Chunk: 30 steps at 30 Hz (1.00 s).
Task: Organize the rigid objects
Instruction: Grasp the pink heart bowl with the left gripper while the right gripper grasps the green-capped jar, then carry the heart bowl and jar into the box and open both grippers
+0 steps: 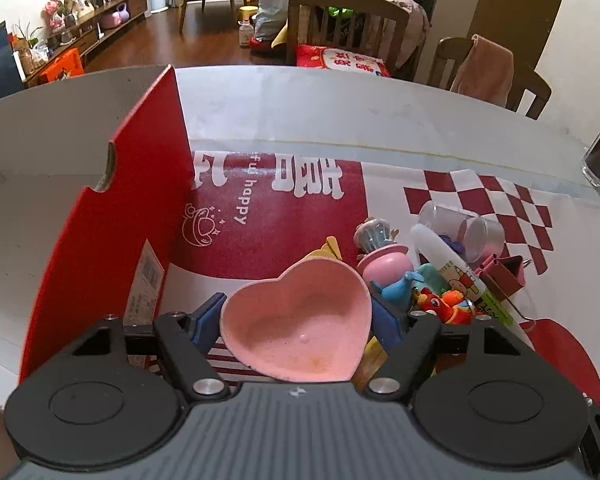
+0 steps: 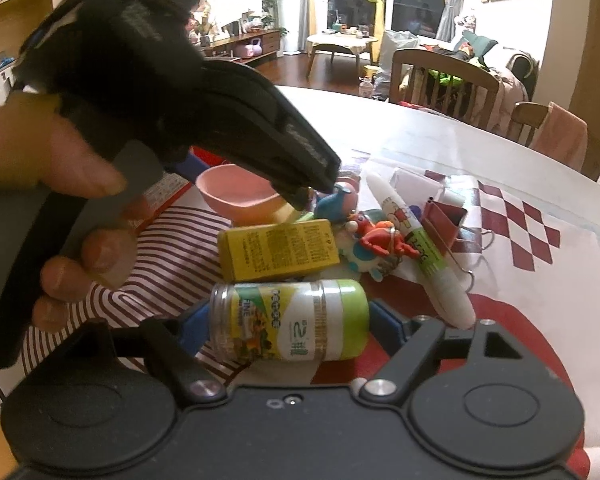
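Left gripper (image 1: pixel 296 312): blue-padded fingers (image 1: pixel 208 316) pinch a pink heart-shaped dish (image 1: pixel 298 322), one pad on each lobe side. The dish is matte, shallow and speckled, with a small orange stain near its point. It is held above the surface (image 1: pixel 340 112), just beside the red wall of an open cardboard box (image 1: pixel 112 216) whose interior is white.

Right gripper (image 2: pixel 288 320): blue-padded fingers (image 2: pixel 384 326) stand at either end of a small cylindrical jar (image 2: pixel 288 320) lying on its side. The jar has a clear ribbed body, a printed label and a smooth green cap. Contact appears made at both ends, though the left pad is partly hidden.

Beyond the jar lies a yellow rectangular carton (image 2: pixel 278 250), printed and flat-sided. Next to it sits a cluster of glossy moulded figurines: an orange-red one (image 2: pixel 380 238) and a blue one (image 2: pixel 334 200). A white tapered glue pen (image 2: pixel 420 248) with a green label lies diagonally beside them, touching a pink metal binder clip (image 2: pixel 446 218) with wire handles. A clear plastic cup (image 1: pixel 462 232) lies on its side behind the clip.

All rest on a red-and-white printed sheet (image 1: pixel 284 216), checkered at the right, spread over the pale surface.
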Available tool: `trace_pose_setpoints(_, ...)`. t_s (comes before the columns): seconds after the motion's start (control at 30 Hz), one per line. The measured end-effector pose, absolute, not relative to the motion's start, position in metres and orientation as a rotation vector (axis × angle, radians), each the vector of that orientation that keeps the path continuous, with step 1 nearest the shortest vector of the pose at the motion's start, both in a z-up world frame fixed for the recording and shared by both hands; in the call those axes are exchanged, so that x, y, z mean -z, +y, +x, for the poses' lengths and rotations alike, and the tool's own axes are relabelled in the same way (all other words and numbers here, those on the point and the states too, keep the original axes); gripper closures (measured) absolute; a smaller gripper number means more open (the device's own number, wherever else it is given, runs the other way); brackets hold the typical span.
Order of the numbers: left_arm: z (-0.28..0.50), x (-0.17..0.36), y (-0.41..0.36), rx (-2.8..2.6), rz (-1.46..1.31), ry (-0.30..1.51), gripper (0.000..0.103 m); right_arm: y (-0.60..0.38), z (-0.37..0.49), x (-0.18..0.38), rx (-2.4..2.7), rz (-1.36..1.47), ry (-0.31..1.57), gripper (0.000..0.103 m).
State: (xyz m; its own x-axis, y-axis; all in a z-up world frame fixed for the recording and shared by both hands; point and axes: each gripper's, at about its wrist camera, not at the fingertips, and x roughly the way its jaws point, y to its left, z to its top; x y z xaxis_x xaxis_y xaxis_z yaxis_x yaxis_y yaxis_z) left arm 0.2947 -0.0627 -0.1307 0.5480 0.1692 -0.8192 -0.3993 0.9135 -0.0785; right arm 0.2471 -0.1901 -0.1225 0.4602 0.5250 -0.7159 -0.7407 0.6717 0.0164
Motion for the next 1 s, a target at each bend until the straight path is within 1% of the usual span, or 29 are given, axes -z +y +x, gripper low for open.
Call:
trace_pose_setpoints(0.23, 0.284, 0.113, -0.067, -0.322, -0.264, 0.895, 0.028, -0.203, 0.245, 0.115, -0.773, -0.291, 0.749, 0.022)
trace_pose_setpoints(0.53, 0.263, 0.084, -0.071, -0.290, -0.276, 0.861, 0.028, -0.209, 0.236, 0.082, -0.751, -0.271, 0.716, 0.022)
trace_pose_setpoints(1.0, 0.219, 0.031, -0.030, -0.249, -0.283, 0.789, 0.028, -0.177, 0.222, 0.020, -0.731, -0.315, 0.650, 0.022)
